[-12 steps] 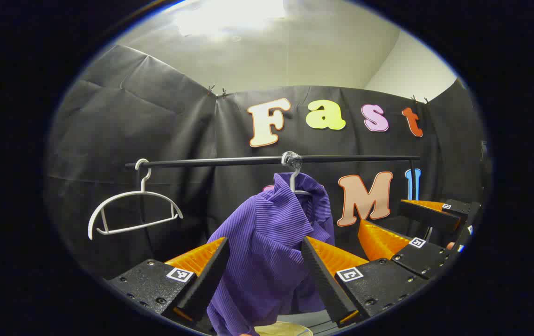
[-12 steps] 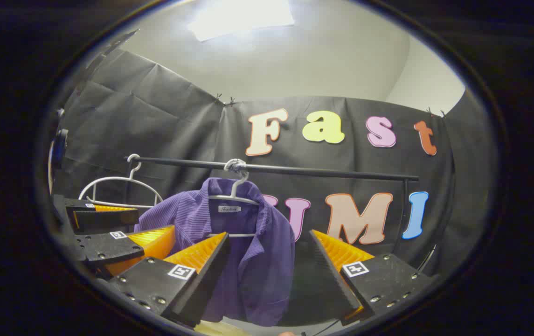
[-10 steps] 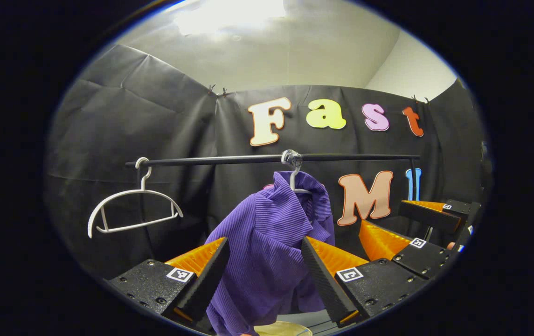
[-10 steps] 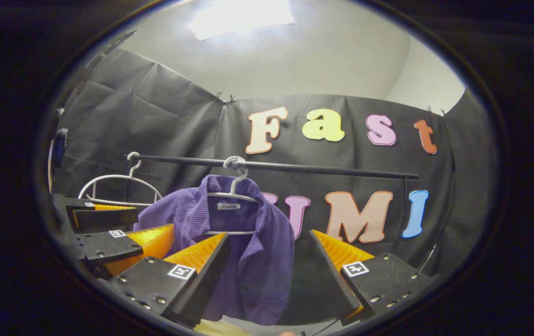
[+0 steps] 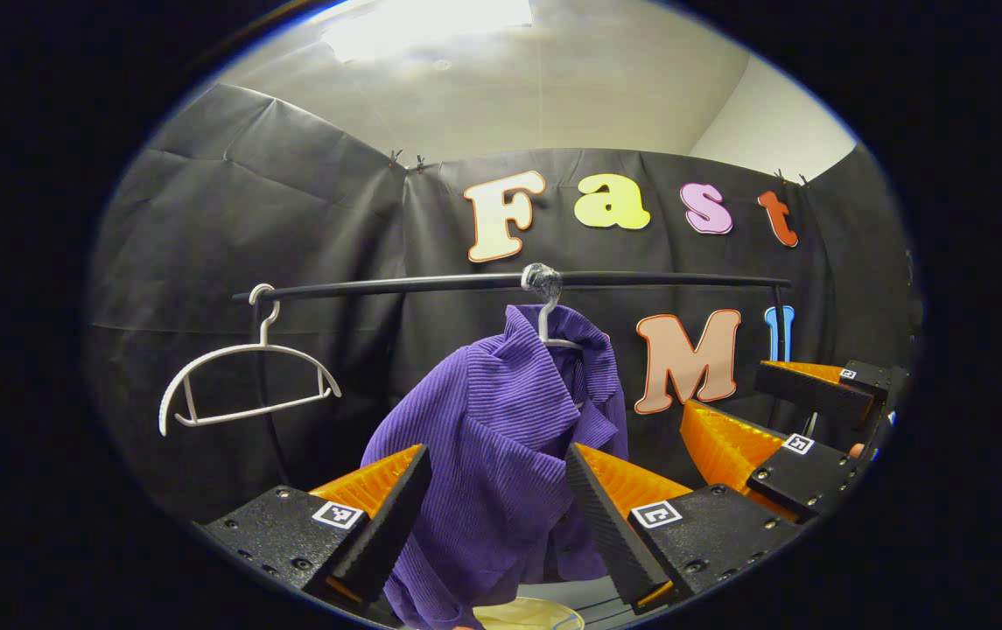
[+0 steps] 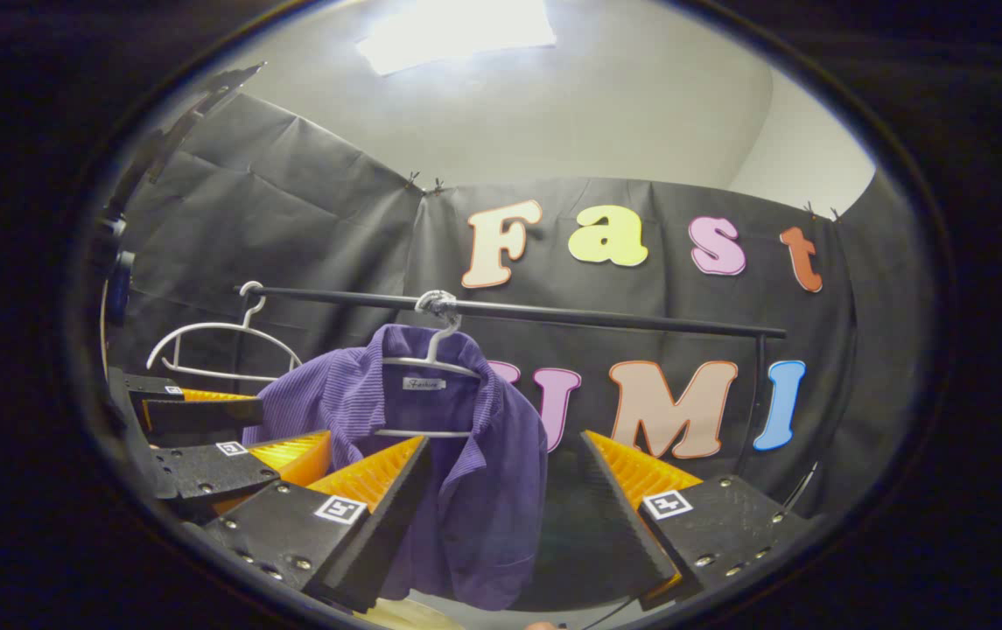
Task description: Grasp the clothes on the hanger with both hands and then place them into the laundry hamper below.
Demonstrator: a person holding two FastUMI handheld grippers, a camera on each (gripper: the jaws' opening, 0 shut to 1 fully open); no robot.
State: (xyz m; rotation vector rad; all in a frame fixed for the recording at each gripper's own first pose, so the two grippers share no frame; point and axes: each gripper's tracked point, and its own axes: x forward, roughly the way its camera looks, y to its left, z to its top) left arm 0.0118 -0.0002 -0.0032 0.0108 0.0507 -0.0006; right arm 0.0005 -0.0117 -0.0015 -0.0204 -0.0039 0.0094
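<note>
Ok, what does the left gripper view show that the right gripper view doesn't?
Left gripper view: the purple shirt seen side-on, one shoulder bunched forward, with the right tool open near the right edge.
Right gripper view: the shirt front-on, its collar open on the neck label, with the left tool open at the left.
Both: the black rail, the empty white hanger, and the shirt hanging on its own hanger, not yet grasped.
</note>
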